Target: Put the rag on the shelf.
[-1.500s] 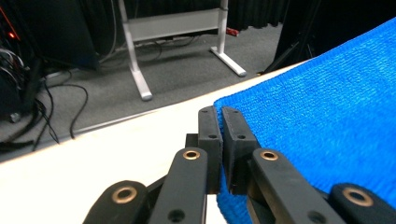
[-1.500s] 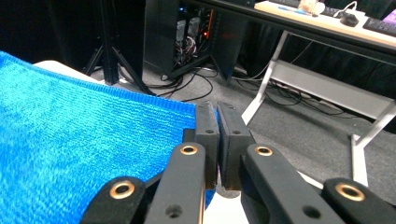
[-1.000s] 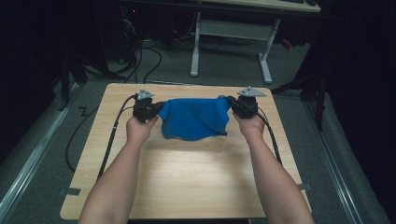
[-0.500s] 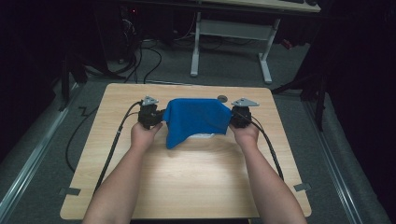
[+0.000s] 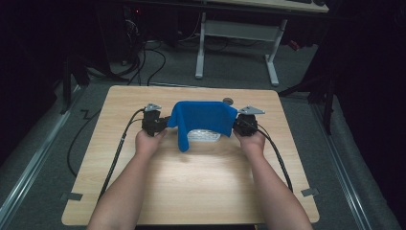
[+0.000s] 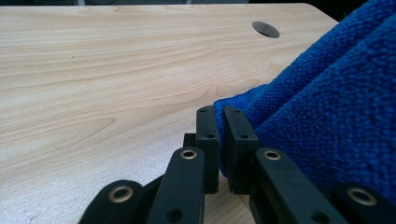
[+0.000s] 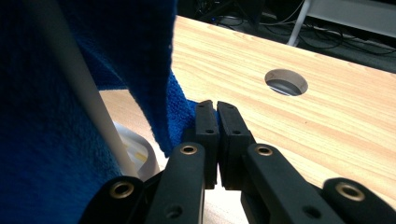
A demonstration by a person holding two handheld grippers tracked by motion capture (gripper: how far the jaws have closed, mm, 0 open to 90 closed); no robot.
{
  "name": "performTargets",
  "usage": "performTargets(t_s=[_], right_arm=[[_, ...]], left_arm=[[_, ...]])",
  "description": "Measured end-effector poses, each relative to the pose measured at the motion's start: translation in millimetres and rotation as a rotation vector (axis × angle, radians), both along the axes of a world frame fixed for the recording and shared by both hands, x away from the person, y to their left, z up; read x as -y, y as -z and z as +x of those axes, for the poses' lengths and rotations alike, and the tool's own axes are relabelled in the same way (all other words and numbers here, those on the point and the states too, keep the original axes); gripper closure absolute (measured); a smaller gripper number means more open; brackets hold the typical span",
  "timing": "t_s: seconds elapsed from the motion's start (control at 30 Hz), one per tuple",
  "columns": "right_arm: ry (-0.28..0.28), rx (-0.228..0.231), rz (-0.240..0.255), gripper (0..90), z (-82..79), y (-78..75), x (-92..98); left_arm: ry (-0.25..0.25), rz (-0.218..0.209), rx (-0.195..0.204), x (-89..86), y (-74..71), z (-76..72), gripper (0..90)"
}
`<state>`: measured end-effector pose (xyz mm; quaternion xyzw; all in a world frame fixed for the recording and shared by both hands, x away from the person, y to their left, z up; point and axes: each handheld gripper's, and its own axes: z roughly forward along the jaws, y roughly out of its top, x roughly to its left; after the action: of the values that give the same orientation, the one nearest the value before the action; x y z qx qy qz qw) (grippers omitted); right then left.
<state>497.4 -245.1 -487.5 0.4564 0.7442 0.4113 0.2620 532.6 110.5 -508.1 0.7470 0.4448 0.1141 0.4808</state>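
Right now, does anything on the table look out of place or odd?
One thing: the blue towel, held up at its two corners by the left gripper and the right gripper, hangs over a pale, clear object on the wooden table, partly hiding it. What it is, I cannot tell. Nothing looks spilled or damaged.

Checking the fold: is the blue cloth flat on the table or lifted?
Lifted. The blue cloth hangs between the left claw and right claw, each shut on an edge, draping over a pale object.
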Motion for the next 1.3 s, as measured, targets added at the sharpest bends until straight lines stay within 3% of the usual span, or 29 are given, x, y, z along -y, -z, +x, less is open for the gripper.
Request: performTargets(t_s=[0.37, 0.47, 0.57, 0.67, 0.77, 1.1, 1.3], right_arm=[[0.007, -0.002, 0.002, 88.5, -2.9, 4.8, 0.2], [0.015, -0.01, 0.014, 88.1, -3.7, 7.4, 3.5], [0.011, -0.021, 0.026, 81.8, -5.0, 7.3, 6.6], [0.022, -0.016, 0.026, 74.9, -6.0, 4.0, 9.7], [0.045, -0.009, 0.034, 68.7, -7.0, -0.8, 14.3], [0.07, 0.028, 0.027, 60.1, -15.7, -18.7, 25.4], [0.083, 0.044, 0.028, 59.5, -23.8, -29.4, 34.1]], left_arm=[[0.005, 0.005, -0.036, -0.1, 5.7, 1.8, 83.2], [-0.008, 0.005, -0.042, -1.8, 7.4, 1.1, 78.9], [-0.039, 0.015, -0.035, -5.2, 7.2, -0.5, 68.1], [-0.072, 0.01, -0.01, -13.2, 4.7, -3.9, 58.3], [-0.104, 0.004, 0.018, -22.1, -1.0, -9.0, 54.2], [-0.13, 0.047, 0.08, -39.4, -18.4, -24.7, 50.9], [-0.15, 0.077, 0.104, -50.8, -26.8, -33.9, 50.4]])
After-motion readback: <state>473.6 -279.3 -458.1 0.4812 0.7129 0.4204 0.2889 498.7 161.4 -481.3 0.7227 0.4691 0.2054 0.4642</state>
